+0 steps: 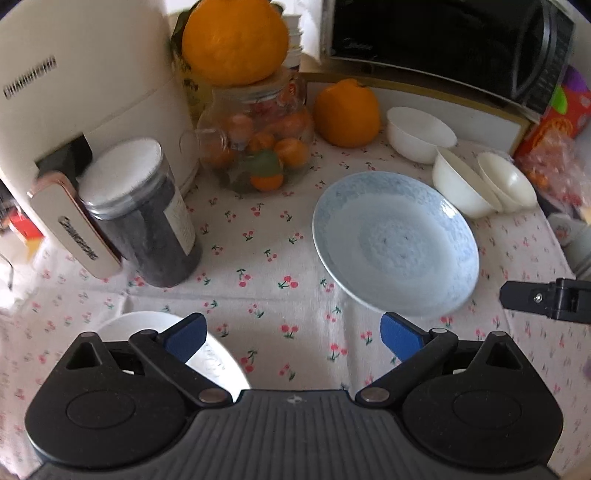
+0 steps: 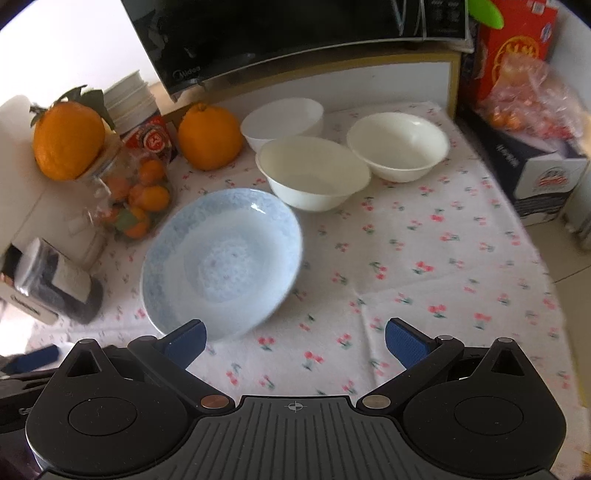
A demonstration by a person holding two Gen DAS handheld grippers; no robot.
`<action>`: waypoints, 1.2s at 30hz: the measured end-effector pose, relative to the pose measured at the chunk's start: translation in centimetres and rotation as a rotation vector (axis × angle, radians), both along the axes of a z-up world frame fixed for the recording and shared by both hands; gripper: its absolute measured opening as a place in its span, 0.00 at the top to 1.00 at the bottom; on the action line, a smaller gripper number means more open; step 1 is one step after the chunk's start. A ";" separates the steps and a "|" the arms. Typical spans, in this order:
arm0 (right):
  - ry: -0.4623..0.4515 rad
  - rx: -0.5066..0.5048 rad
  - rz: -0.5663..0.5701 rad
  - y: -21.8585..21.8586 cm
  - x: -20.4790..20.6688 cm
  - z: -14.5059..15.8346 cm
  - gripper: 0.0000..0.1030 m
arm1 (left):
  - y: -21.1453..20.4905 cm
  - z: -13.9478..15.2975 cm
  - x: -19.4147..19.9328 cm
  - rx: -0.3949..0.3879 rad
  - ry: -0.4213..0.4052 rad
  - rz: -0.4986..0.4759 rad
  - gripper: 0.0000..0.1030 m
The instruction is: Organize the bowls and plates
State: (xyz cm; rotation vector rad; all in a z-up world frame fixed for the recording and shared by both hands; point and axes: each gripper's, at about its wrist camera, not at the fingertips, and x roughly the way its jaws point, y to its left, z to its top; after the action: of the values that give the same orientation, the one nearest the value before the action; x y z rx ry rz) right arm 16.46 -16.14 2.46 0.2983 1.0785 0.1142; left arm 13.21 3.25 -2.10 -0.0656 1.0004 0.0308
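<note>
My left gripper (image 1: 291, 338) and right gripper (image 2: 295, 341) hover with jaws apart, empty. The pale-blue patterned ceramic plate (image 2: 221, 258) lies on the cherry-print tablecloth (image 2: 424, 266), near three white ceramic bowls (image 2: 314, 173) below a black microwave (image 2: 288, 33).

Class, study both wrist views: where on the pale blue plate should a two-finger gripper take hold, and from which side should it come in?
Grip the blue plate at its thin raised rim, one finger over and one under. Its wide, shallow form offers nothing else to pinch. The right gripper, jaws open, probably suits best, approaching the near rim, which lies close to its left finger; the far edge nears a white bowl.
</note>
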 end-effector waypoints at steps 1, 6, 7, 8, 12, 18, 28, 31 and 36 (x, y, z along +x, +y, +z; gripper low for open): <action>-0.001 0.018 -0.001 0.1 0.3 -0.3 0.00 | 0.3 -0.3 0.4 -0.026 0.007 0.007 0.03; -0.021 0.078 0.001 0.8 1.7 -1.6 0.00 | 1.2 -1.6 2.0 -0.099 0.018 0.033 0.05; -0.029 0.085 0.003 0.9 1.8 -1.9 0.00 | 1.3 -1.9 2.3 -0.113 0.016 0.034 0.07; -0.031 0.088 0.001 1.0 2.0 -2.1 0.00 | 1.4 -2.2 2.5 -0.126 0.014 0.033 0.09; -0.031 0.113 -0.014 0.9 2.5 -3.4 0.01 | 1.7 -3.0 3.5 -0.180 -0.005 0.028 0.18; -0.020 0.235 -0.090 -0.6 3.2 -5.7 0.11 | 2.6 -3.8 4.7 -0.298 -0.022 0.050 0.38; 0.006 0.381 -0.197 -2.1 3.4 -8.0 0.58 | 2.8 -5.2 5.3 -0.388 -0.014 0.066 0.65; 0.011 0.419 -0.213 -2.2 3.4 -8.4 0.68 | 2.5 -5.4 5.5 -0.393 -0.021 0.060 0.73; 0.016 0.413 -0.230 -1.9 3.6 -8.7 0.82 | 2.2 -5.5 5.5 -0.367 -0.026 0.041 0.80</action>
State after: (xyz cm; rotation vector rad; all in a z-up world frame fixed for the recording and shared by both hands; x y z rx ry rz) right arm 20.02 -18.09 -6.29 0.7928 1.0241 0.1284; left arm 18.70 5.45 -7.56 -0.4216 0.9689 -0.1166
